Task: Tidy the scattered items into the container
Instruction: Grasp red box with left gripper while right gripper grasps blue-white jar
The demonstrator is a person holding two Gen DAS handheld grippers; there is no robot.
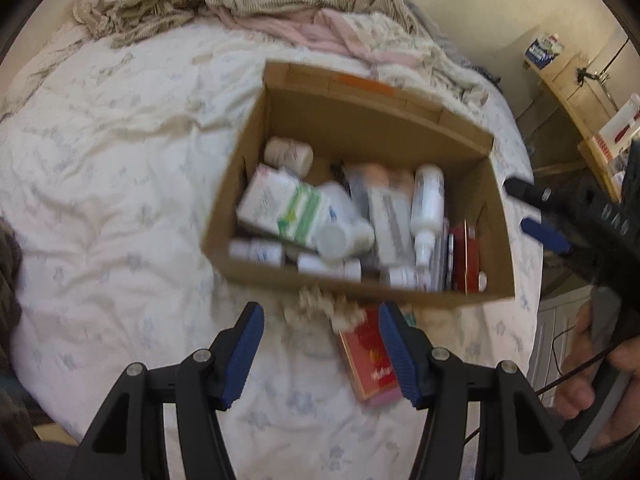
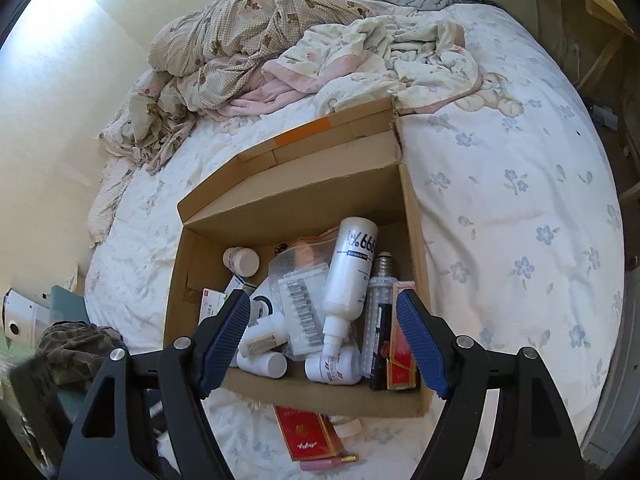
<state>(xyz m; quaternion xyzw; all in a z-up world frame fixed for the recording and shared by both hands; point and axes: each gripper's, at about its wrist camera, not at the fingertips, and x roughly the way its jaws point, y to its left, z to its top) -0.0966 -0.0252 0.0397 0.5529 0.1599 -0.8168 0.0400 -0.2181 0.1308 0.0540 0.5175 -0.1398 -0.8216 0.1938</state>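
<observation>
Both my hand-held grippers released: left hand-held gripper, right hand-held gripper. Cardboard box on bed, nearly full. Red packet and pink tube lie near its near wall. My worry: soft bedding lets packet slide; crowded box could spill bottles.

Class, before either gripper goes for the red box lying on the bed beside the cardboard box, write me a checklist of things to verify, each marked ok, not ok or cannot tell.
1. Left gripper open and empty: ok.
2. Right gripper open and empty: ok.
3. Red box in plain sight on the bedsheet, outside the cardboard box: ok.
4. Red box free of clutter: not ok, a pink tube and a small white thing lie against it.
5. Room left in the cardboard box: ok, bare floor shows at its far side.
6. Left view sharp enough to aim: not ok, blurred.
</observation>
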